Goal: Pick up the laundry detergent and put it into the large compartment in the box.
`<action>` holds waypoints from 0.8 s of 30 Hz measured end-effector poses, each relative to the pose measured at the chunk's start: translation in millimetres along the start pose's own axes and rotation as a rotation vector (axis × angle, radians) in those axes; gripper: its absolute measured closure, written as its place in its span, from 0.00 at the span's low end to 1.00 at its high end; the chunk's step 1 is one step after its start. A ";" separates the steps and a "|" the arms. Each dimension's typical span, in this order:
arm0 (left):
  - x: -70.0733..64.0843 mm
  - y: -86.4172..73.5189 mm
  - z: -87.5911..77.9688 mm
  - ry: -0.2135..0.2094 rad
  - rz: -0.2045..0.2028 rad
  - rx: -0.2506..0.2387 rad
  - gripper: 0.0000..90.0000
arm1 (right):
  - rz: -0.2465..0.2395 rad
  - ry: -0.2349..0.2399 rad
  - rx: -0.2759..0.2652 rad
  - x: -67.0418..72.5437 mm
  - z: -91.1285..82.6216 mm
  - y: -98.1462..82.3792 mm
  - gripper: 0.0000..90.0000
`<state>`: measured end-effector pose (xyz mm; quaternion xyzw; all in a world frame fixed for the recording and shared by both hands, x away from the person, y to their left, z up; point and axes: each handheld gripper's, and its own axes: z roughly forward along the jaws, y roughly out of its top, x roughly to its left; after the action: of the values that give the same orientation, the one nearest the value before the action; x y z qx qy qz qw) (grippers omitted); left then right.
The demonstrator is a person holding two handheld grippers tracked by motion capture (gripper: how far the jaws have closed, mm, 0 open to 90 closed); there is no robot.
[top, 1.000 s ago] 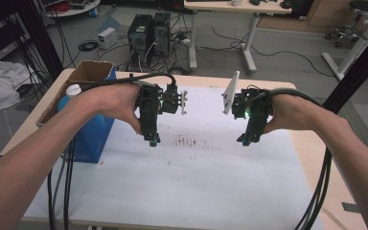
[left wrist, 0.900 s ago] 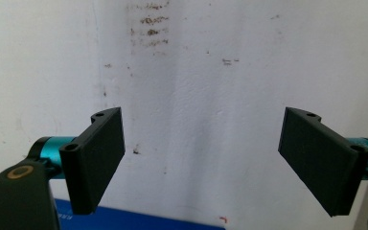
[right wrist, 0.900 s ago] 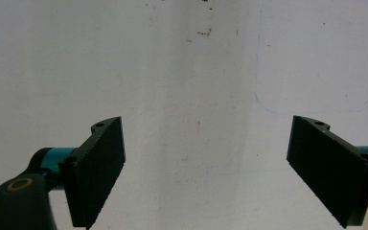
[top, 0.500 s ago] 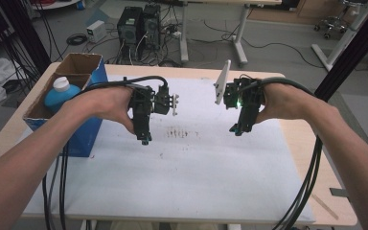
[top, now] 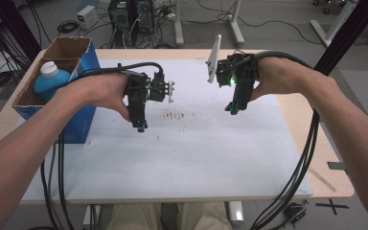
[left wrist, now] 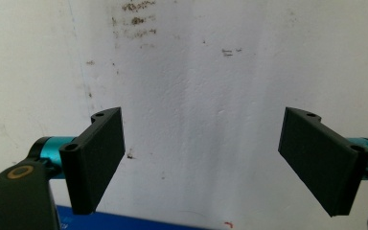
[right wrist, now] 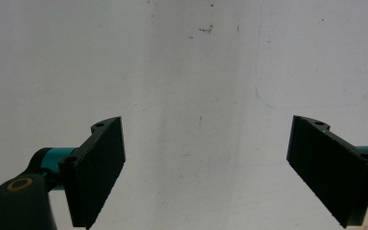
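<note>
Both idle: left hand-held gripper (top: 140, 125) and right hand-held gripper (top: 232, 109) spread wide, empty, above the table (top: 196, 158). Likely next: left reaches the blue bottle (top: 50, 82) boxed to its left.

wooden table (top: 327, 125), white mat (top: 196, 153), blue box (top: 81, 62)

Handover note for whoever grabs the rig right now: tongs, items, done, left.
Left tongs: open, empty, held over the white table mat, near the blue cardboard box.
Right tongs: open, empty, over the mat farther right.
Blue plastic bottle with white cap: upright inside the box at the table's left edge.
Done: nothing gripped or moved out, by how things lie.
Left: probably reach into the box with the left tongs for the bottle.
</note>
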<state>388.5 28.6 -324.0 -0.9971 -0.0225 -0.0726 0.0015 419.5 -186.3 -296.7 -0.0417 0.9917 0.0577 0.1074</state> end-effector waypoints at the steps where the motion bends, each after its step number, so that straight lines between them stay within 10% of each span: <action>1: 0.2 0.0 0.5 0.003 -0.006 0.001 0.18 | 0.003 0.000 0.001 0.0 0.1 0.1 0.14; 24: 0.1 -1.6 8.1 -0.003 -0.008 0.006 0.18 | -0.008 0.005 0.003 -1.1 3.0 4.0 0.14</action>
<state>389.7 30.2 -332.0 -0.9971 -0.0267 -0.0709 0.0041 420.9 -181.9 -299.0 -0.0456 0.9919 0.0555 0.1050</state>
